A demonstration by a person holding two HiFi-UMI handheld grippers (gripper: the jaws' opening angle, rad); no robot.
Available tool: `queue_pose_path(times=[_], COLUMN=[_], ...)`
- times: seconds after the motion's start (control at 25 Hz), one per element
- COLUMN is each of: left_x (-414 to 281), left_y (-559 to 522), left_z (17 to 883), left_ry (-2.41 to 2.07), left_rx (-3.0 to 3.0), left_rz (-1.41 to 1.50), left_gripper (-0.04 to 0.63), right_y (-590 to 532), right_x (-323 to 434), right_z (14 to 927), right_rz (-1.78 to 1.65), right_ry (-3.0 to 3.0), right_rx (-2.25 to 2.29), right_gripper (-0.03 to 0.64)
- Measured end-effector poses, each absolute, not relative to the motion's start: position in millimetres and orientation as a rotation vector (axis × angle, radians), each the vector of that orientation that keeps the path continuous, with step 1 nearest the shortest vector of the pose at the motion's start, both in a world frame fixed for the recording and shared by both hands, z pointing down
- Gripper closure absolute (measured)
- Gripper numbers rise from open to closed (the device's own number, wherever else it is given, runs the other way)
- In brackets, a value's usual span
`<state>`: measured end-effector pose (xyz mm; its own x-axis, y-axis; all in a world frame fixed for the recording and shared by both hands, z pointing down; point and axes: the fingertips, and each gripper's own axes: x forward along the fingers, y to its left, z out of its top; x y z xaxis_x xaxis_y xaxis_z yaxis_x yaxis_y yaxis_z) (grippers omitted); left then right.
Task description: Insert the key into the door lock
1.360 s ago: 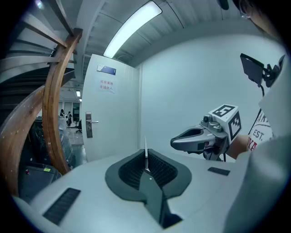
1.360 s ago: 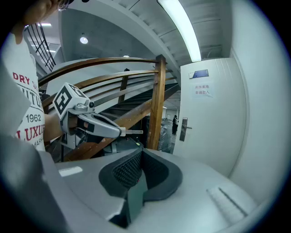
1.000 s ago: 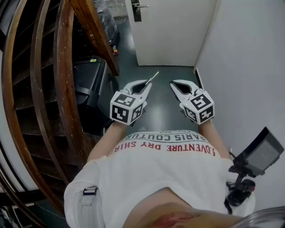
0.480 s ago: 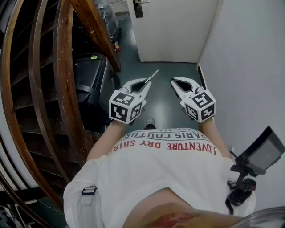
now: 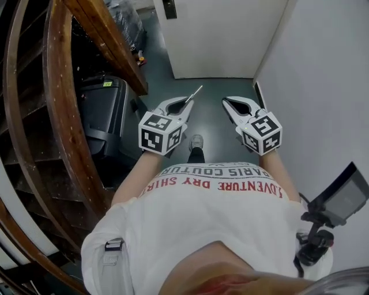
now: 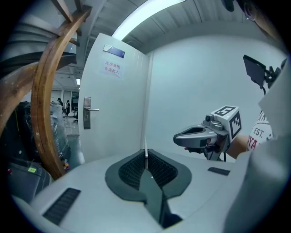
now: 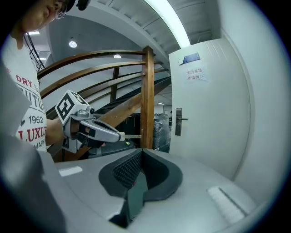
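Observation:
A thin silver key (image 5: 194, 93) sticks out ahead of my left gripper (image 5: 184, 105), whose jaws are shut on it; in the left gripper view its blade (image 6: 146, 154) stands upright between the pads. My right gripper (image 5: 228, 102) is level with it to the right, shut with nothing in it. The white door (image 5: 219, 34) stands ahead across a stretch of dark floor. Its metal lock plate (image 5: 169, 8) with a lever handle (image 6: 87, 112) is at the door's left edge, well beyond both grippers. In the right gripper view the lock plate (image 7: 178, 121) lies right of the wooden post.
A curved wooden stair rail (image 5: 63, 109) and its slanted beam (image 5: 109, 40) crowd the left side. A black machine (image 5: 104, 109) sits under them. A pale wall (image 5: 323, 86) closes the right. A black device (image 5: 337, 201) on a mount hangs at the person's right side.
Both grippers have moved forward toward the door with the person's step. The lock plate has slid to the view's top edge, and a foot now shows between the arms.

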<state>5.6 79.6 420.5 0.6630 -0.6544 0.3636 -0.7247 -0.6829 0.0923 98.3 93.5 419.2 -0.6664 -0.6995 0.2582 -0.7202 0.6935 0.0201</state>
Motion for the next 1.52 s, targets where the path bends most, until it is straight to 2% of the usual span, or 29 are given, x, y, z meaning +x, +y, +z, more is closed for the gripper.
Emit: queue_pose_path(times=[0.16,0.56,1.52], left_x=[3,-58,-57], left_y=[-27,-256,-427], left_z=[433,398,434], left_ry=[-1.126,-1.185,-1.206], left_rx=[2.644,2.618,2.489], left_rz=[0.453,0.427,0.409], left_gripper=[0.572,0.574,0.574], right_y=[-12,-241,-425], right_x=[100,55,60], right_z=[432,398,427], right_rz=[0.133,0.097,0.136], right_ry=[-2.666,-2.673,-2.657], right_rx=[1.147,1.149,1.035], right_gripper=[0.615,0.615,0.612])
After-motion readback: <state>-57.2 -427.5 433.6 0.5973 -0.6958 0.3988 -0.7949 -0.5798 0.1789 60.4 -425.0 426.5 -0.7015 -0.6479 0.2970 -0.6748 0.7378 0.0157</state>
